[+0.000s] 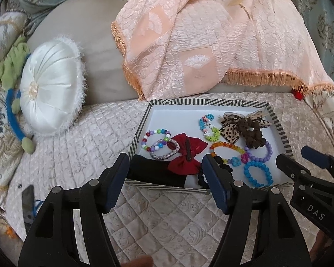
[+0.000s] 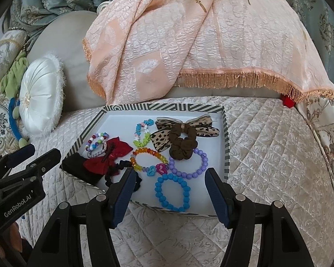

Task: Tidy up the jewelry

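Both grippers are held spread and empty at the near edge of the striped tray (image 2: pixel 225 138), which lies on a quilted cover (image 2: pixel 267 155). Just ahead of the right gripper (image 2: pixel 169 191), between its fingers, the blue bracelet (image 2: pixel 172 192) is seen, with the purple bracelet (image 2: pixel 189 162) beyond it and touching it. Ahead of the left gripper (image 1: pixel 164 178) a red bow (image 1: pixel 184 155) and a black pouch (image 1: pixel 151 171) are found, and a black scrunchie (image 1: pixel 222 166) lies by its right finger. Farther off a brown scrunchie (image 2: pixel 182 144) rests on a leopard bow (image 2: pixel 164 138). All of it is judged light. The beaded bracelets are likely elastic, with hard, smooth beads that may slip or roll under the pads, so the strand is best pinched across at one side, not at the open middle. The bows and scrunchies are soft and would crush without harm; a bow is best taken at its knot. Overlapping pieces may be dragged along
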A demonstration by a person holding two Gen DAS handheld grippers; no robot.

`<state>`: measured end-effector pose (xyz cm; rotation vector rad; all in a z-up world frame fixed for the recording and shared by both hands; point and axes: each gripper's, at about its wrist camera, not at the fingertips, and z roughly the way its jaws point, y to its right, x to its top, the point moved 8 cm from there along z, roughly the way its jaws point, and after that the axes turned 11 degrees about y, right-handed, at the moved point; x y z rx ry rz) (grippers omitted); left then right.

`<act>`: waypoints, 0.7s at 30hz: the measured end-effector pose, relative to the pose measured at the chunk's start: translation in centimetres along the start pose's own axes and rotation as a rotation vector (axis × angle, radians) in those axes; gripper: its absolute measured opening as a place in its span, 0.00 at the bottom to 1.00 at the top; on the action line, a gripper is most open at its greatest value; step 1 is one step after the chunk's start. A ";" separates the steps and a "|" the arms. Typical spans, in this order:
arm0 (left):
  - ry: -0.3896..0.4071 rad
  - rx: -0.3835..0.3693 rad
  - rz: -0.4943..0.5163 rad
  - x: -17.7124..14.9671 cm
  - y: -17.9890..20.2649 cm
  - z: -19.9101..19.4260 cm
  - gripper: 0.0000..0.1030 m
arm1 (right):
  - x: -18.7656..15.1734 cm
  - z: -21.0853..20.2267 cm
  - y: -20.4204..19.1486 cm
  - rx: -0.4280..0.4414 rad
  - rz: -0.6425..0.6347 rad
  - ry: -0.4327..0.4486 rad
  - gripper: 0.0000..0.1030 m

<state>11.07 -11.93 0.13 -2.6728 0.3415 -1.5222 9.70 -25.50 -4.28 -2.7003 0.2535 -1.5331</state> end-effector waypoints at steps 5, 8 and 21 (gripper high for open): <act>0.001 0.008 0.035 0.1 0.5 0.0 0.66 | 0.0 0.1 0.1 -0.001 0.004 -0.003 0.60; -0.008 0.001 0.029 0.1 0.6 0.1 0.66 | 0.0 0.0 0.1 -0.001 0.004 -0.002 0.60; -0.029 -0.060 -0.002 -0.1 1.1 0.6 0.66 | 0.2 0.0 0.0 0.000 0.000 -0.002 0.61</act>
